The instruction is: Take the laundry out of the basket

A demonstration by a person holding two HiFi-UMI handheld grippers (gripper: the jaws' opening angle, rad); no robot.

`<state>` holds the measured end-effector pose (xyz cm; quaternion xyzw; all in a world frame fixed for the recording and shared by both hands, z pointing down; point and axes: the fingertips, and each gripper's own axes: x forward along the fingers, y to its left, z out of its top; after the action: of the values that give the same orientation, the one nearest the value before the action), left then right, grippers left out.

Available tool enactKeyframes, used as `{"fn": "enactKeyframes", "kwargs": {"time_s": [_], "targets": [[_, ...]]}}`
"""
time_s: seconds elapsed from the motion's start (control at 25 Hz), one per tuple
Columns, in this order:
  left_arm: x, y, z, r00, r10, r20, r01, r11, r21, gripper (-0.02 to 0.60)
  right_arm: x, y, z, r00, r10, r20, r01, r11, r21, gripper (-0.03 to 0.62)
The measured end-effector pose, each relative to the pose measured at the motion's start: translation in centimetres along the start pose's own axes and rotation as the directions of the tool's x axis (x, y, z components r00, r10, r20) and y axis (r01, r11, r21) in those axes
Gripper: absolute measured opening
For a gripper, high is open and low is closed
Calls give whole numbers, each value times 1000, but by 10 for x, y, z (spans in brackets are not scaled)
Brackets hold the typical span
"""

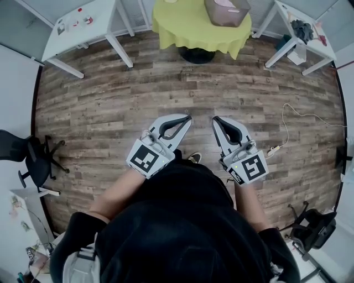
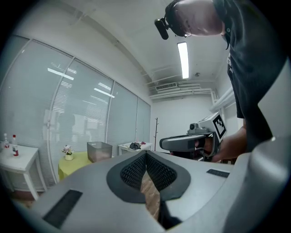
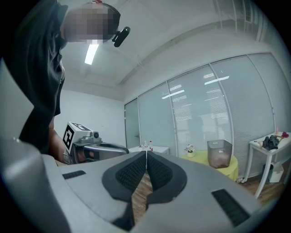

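Left gripper point(image 1: 187, 118) and right gripper point(image 1: 216, 119) are held side by side just in front of the person, low over the wooden floor point(image 1: 110, 105), with their tips near each other but apart; both point toward the far side of the room. Left gripper jaws: clenched, the ribbed pads point(image 2: 136, 170) meeting at the tip, nothing between them; only floor shows through the gap lower down. Right gripper jaws: likewise clenched tip to tip and empty, as the right gripper view confirms; each gripper view shows the other gripper alongside, a hand wrapped round its handle. Basket point(image 1: 227, 12): a grey, translucent, rectangular bin standing upright on the round table point(image 1: 188, 27), which is draped with a yellow-green cloth; it stands well apart from both grippers, across the open floor. Laundry point(image 3: 219, 162): a pale pinkish mass appears to lie in the lower part of the basket, though it is too small in every view to make out as separate pieces. Small flower pot point(image 3: 189, 149): on the same round table, beside the basket. White table point(image 1: 301, 33): to the right of the round table, with dark garments point(image 1: 303, 27) heaped on top. Second white table point(image 1: 83, 25): to the left, carrying a few small bottles. Office chair point(image 1: 33, 160): at the left edge of the floor; a pale cable point(image 1: 293, 119) trails over the boards at the right.
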<state>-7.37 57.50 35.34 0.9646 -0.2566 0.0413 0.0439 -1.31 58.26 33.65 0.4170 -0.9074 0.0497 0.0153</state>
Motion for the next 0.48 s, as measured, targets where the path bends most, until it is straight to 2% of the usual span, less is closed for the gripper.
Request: {"fn": "enactKeyframes", "kwargs": {"time_s": [0.48], "targets": [[19, -22, 2, 1000, 14, 0, -14, 1000, 13, 11, -27, -17, -3, 1000, 9, 4, -9, 1000, -4, 25]]}}
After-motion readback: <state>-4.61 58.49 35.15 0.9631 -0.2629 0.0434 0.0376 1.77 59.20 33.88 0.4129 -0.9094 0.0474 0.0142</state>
